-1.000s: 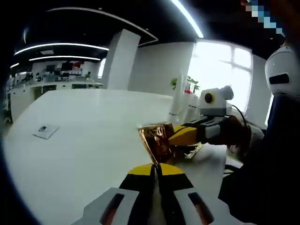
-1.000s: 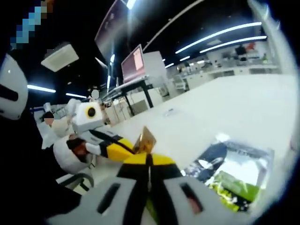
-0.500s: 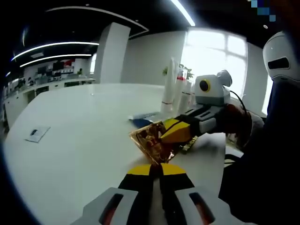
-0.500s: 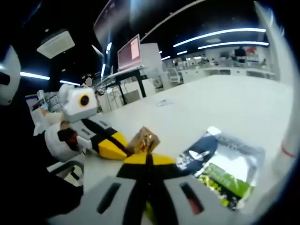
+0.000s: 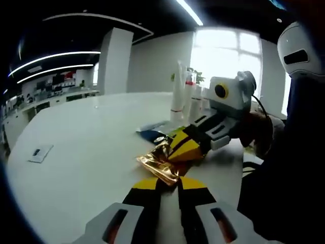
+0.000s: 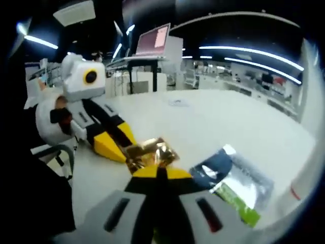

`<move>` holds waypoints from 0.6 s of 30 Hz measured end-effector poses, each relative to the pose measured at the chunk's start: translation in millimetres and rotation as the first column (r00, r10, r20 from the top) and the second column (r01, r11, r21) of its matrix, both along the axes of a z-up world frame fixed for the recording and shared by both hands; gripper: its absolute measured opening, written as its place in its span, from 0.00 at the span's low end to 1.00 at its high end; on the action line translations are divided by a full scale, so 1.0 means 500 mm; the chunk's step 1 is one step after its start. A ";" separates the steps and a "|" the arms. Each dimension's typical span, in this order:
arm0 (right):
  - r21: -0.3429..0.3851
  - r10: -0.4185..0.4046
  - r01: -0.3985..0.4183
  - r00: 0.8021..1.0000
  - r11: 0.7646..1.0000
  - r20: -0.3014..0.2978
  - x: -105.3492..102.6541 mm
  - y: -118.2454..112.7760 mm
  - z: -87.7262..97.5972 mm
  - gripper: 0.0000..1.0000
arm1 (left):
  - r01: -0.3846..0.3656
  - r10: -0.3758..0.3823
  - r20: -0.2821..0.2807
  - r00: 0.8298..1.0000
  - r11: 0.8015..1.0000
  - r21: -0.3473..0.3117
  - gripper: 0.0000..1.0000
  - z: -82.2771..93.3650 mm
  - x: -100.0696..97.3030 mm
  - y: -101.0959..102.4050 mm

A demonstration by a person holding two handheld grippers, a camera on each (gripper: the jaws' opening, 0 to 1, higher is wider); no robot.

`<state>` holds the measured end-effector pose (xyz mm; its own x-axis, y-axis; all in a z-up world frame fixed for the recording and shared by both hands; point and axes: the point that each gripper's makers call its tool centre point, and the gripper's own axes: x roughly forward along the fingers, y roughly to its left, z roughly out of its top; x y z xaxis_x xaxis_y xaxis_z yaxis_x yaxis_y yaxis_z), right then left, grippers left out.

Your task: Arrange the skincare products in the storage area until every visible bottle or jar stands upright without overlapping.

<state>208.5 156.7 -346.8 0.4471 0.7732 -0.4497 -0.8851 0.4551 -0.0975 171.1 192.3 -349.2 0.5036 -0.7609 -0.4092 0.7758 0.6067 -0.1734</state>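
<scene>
A crinkled gold sachet (image 5: 160, 165) lies low over the white table (image 5: 86, 147), between both grippers. My left gripper (image 5: 168, 184) has its yellow jaws a little parted, with the sachet's near edge at their tips. My right gripper (image 5: 189, 148) reaches in from the right and is shut on the sachet's far side. In the right gripper view, that gripper (image 6: 158, 173) pinches the gold sachet (image 6: 151, 152), and the left gripper (image 6: 122, 152) touches it from the left. Tall white tubes (image 5: 177, 94) stand upright behind.
A blue and silver sachet (image 6: 223, 168) and a green one (image 6: 236, 203) lie flat beside the gold one. A white tube (image 6: 304, 178) rises at the right edge. A small card (image 5: 39, 152) lies far off on the table. Gloved hands (image 6: 51, 122) hold the grippers.
The gold sachet has come down from upright to nearly flat on the table. My left jaws have parted slightly. Both views have dropped lower and turned a little.
</scene>
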 end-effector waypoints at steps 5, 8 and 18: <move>-0.004 0.001 -0.001 1.000 1.000 0.015 0.001 -0.003 0.000 0.01 | -0.045 0.045 0.003 0.999 0.998 -0.040 0.17 0.010 0.009 0.019; -0.012 0.002 -0.002 1.000 1.000 0.025 0.001 -0.002 -0.001 0.01 | -0.084 0.085 0.000 0.996 0.993 -0.087 0.17 0.021 0.019 0.032; -0.087 0.014 -0.006 0.996 0.996 0.089 -0.005 0.000 0.001 0.01 | -0.038 0.039 0.033 0.999 0.999 -0.033 0.12 0.015 0.036 -0.013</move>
<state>206.2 156.7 -346.2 0.4815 0.7374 -0.4737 -0.8753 0.4329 -0.2156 189.2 185.8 -341.6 0.5459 -0.7530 -0.3674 0.7575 0.6310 -0.1676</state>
